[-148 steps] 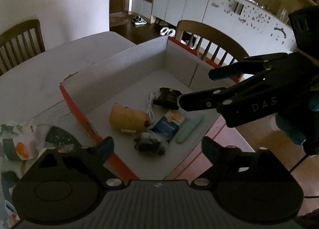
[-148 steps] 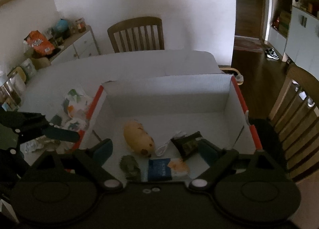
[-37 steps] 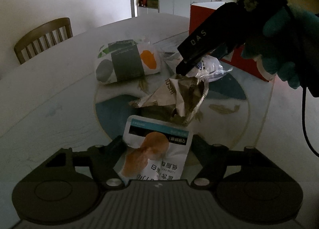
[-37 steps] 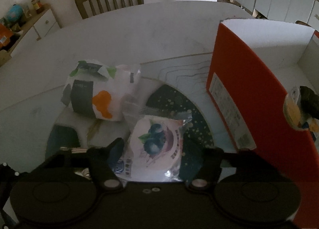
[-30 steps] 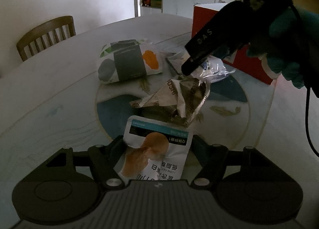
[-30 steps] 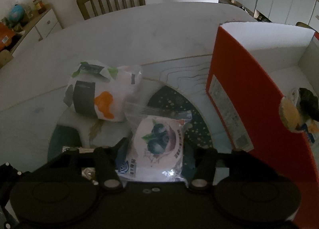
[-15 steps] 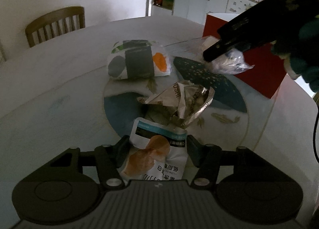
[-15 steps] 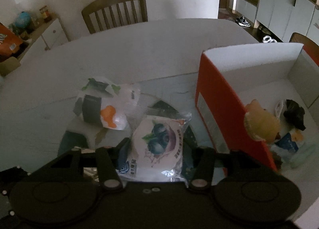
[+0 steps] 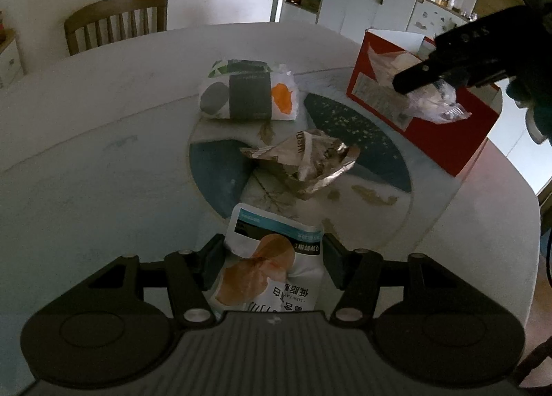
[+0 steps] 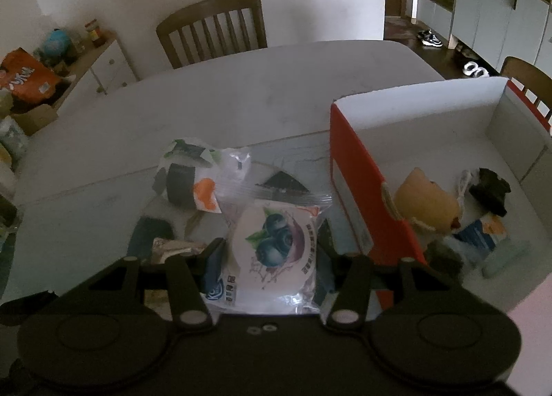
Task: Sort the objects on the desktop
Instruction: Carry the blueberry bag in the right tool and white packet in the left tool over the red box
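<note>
Right wrist: blueberry packet (image 10: pixel 272 251) higher (box (image 10: pixel 362 189) interior now visible)

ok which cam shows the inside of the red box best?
The right wrist view: it looks down into the red box and shows the yellow plush toy and other items on its floor. The left wrist view shows only the box's red outer wall and a sliver of rim, partly behind the right hand-held gripper.

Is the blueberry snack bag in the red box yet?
Not yet. The blueberry bag hangs in the right gripper beside the red box, outside its wall.
</note>
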Demonstrator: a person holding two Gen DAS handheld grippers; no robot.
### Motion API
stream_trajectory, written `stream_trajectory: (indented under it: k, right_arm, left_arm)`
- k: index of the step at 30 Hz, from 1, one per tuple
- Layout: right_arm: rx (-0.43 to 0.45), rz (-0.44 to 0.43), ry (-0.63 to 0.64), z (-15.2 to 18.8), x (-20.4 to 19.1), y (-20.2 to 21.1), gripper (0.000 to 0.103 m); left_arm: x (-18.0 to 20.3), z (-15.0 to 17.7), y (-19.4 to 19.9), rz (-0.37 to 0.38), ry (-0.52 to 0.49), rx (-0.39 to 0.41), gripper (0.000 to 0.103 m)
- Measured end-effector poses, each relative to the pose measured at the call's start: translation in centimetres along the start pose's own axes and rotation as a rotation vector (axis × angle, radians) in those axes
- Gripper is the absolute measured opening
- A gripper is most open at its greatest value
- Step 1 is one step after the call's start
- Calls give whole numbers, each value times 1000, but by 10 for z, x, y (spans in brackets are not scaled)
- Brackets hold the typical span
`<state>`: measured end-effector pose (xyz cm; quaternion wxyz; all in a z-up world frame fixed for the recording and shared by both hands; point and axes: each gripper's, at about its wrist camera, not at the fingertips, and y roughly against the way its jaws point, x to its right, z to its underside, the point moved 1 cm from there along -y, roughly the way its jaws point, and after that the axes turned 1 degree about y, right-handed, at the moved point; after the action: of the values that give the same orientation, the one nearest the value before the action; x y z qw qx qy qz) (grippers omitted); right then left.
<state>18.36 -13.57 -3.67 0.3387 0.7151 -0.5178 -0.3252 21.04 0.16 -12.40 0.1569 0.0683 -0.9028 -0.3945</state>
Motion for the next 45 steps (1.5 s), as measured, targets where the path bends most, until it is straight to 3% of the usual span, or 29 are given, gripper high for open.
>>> stream_trajectory:
  k: [20,34,45]
  right_arm:
    - [15,-76,16,10,37,65,54]
    - [43,-97,62,-5,88,95,54]
    - [56,-135,76,-25,142,95,54]
  left_arm:
    - [72,-39,48,17,10,69,59]
    - [125,-78,48,16,11,107,59]
    - [176,-117,22,14,-9,107,59]
